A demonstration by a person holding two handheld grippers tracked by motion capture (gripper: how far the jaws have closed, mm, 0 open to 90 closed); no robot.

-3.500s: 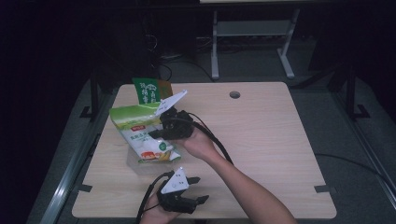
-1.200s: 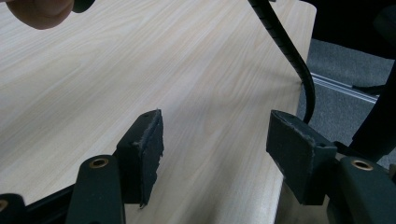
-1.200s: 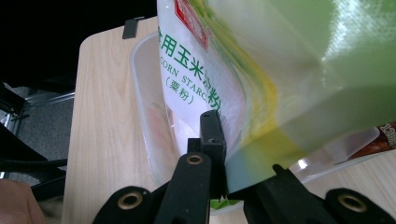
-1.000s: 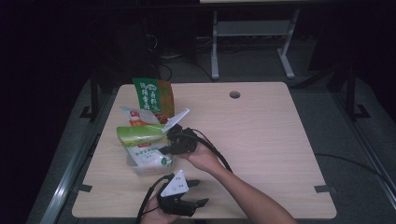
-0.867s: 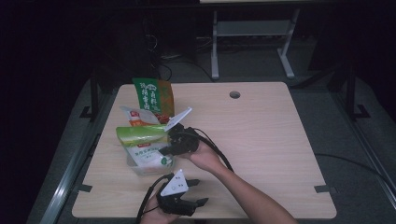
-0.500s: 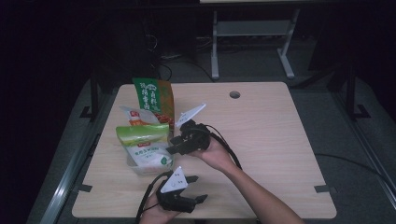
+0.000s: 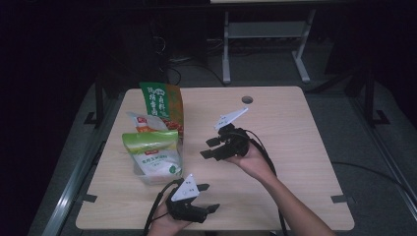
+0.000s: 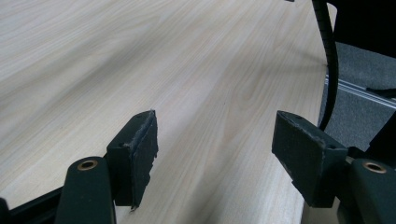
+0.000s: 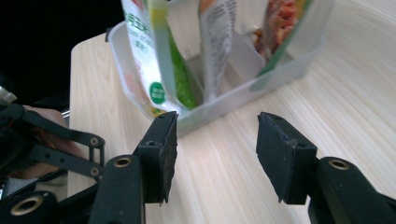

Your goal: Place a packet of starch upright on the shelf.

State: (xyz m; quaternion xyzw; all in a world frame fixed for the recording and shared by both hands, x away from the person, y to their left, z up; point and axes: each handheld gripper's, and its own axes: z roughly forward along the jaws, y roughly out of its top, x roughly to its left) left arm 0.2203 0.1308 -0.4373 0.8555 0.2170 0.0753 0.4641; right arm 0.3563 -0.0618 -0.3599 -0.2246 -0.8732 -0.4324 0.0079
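A clear plastic bin [image 7: 143,178] stands at the table's left and holds three snack bags upright. Nearest is a green-and-white bag [image 7: 153,151], behind it a white-and-red bag [image 7: 141,121], and at the back a green-and-orange bag [image 7: 161,101]. My right gripper [image 7: 206,149] hovers open to the right of the bin, apart from it, nothing between its fingers. In the right gripper view the bin [image 9: 233,100] and the green-and-white bag [image 9: 147,51] lie just beyond my open right gripper [image 9: 217,121]. My left gripper [image 7: 211,197] rests open near the front edge; its view shows the left gripper [image 8: 217,121] over bare wood.
The light wooden table [image 7: 295,147] has a round cable hole [image 7: 247,100] at the back. A black cable [image 8: 329,60] runs past the table's edge beside my left gripper. A metal frame [image 7: 265,34] stands on the dark floor behind the table.
My right gripper set the green-and-white bag down into the bin, let go of it and drew back to the right. The left gripper has stayed in place.
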